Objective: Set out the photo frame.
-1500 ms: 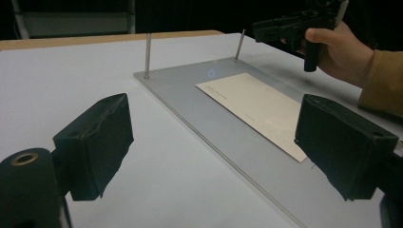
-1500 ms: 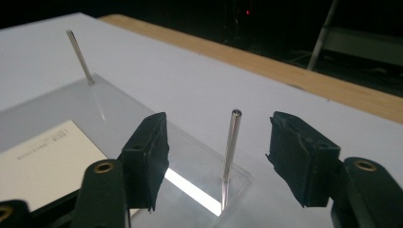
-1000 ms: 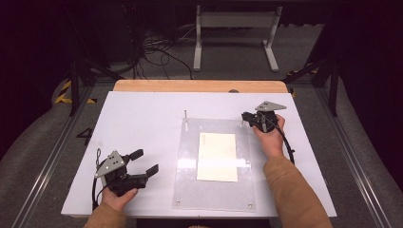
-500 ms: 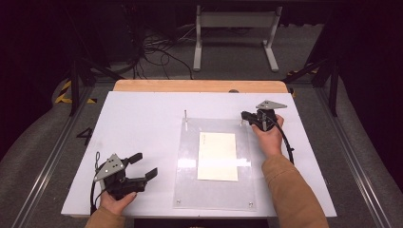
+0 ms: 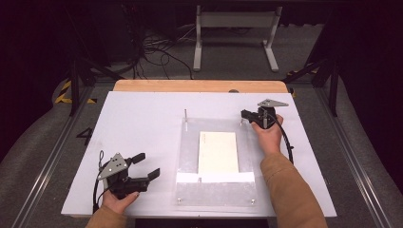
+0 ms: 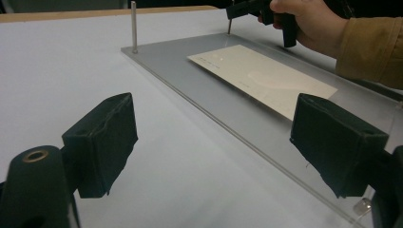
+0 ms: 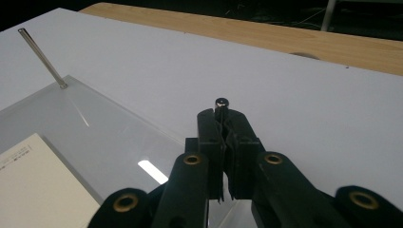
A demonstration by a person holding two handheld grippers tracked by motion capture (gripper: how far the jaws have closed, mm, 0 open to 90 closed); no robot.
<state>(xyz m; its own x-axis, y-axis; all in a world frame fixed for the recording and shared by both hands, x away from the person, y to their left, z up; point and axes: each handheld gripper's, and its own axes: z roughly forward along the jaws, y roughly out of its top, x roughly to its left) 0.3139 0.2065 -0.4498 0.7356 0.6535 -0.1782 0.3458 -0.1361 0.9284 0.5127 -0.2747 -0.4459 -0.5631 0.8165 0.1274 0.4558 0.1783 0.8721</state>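
A clear acrylic plate (image 5: 216,192) lies mid-table with a cream sheet (image 5: 218,152) on it. A thin metal pin (image 5: 185,115) stands upright at its far left corner, seen too as the pin (image 6: 134,26) and the pin (image 7: 43,59). At the far right corner my right gripper (image 5: 244,114) is shut on a second pin (image 7: 221,102), whose rounded top pokes out between the jaws. My left gripper (image 5: 146,166) rests open at the near left of the white table, holding nothing. Its pads (image 6: 102,142) stand wide apart, pointing at the plate (image 6: 214,114).
The white tabletop (image 5: 142,123) has a wooden strip (image 5: 199,86) along its far edge. A white strip (image 5: 214,177) crosses the plate near the sheet's front end. Small standoff feet (image 5: 179,200) sit under the plate's near corners. Cables and a stand lie on the floor beyond.
My left gripper has slid slightly toward the near edge, still open. The right gripper has barely shifted and stays at the far right pin.
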